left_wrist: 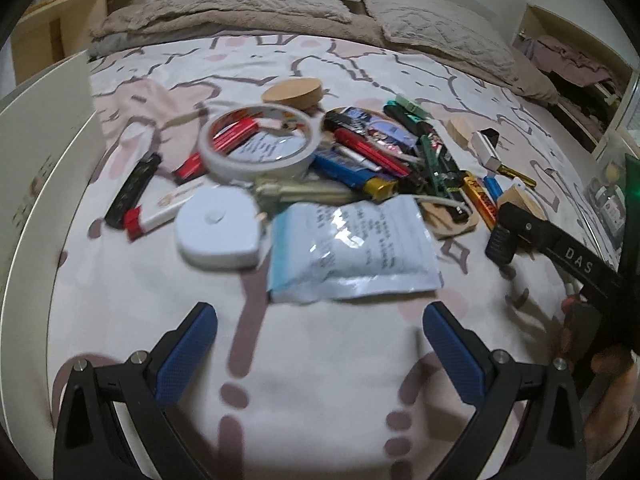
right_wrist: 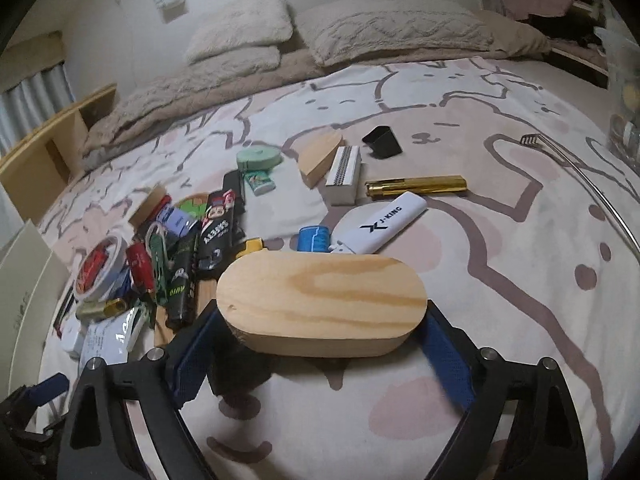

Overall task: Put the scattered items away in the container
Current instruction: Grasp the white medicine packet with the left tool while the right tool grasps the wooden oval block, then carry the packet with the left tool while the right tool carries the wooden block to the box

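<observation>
Pale pine, cut as a rigid oval wooden block (right_wrist: pixel 322 304), sits lengthwise between the blue-padded fingers of the right gripper (right_wrist: pixel 320 340), above the patterned bedspread (right_wrist: pixel 500 280); its smooth rounded ends look liable to slip, so the pads should bear squarely. The left gripper (left_wrist: pixel 320 344), jaws spread and empty, faces a soft, crinkly blue-and-white foil pouch (left_wrist: pixel 352 248), probably light.

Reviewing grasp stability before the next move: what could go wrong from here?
1. The right gripper holds the oval pale wooden block only by its rounded ends, so it may twist or slip out.
2. The open left gripper faces the glossy white-and-blue foil pouch, which lies flat on the soft patterned bedsheet; closing may pinch fabric.
</observation>
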The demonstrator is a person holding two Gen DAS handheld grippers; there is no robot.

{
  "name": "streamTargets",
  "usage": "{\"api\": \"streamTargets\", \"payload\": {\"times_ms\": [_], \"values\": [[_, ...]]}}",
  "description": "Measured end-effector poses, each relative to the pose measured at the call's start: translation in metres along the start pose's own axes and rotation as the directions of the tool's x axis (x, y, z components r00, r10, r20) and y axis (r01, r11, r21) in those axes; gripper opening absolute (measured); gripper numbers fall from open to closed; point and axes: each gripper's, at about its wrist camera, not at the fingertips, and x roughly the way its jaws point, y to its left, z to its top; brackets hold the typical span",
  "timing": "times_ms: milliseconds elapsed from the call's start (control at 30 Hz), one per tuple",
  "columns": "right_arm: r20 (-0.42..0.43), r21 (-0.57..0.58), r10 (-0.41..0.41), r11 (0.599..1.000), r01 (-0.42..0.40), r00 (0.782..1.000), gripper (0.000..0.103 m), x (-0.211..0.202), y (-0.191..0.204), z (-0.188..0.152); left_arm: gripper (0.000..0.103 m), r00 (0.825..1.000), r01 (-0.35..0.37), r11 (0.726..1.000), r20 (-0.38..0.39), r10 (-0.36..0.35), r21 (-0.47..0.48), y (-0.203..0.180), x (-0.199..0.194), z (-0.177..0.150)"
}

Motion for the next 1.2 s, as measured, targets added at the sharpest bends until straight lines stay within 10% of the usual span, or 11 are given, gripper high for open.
{"api": "streamTargets", "payload": {"times_ms": [633,1200], "values": [[0.017,0.019,0.005,1.000,-0.005,1.000,0.093,0.001,-0.001,-0.002,0.102,0.998,-0.049,0.998,-0.045,0.050,0.027,-0.021,0.044,0.042],[0.025,0.051,0.012,0.999,-0.013,1.000,0.093,-0.007,-0.004,-0.007,0.077,0.998,-0.056,0.993,0.007,0.055,0.102,-0.021,0.021,0.024]]}}
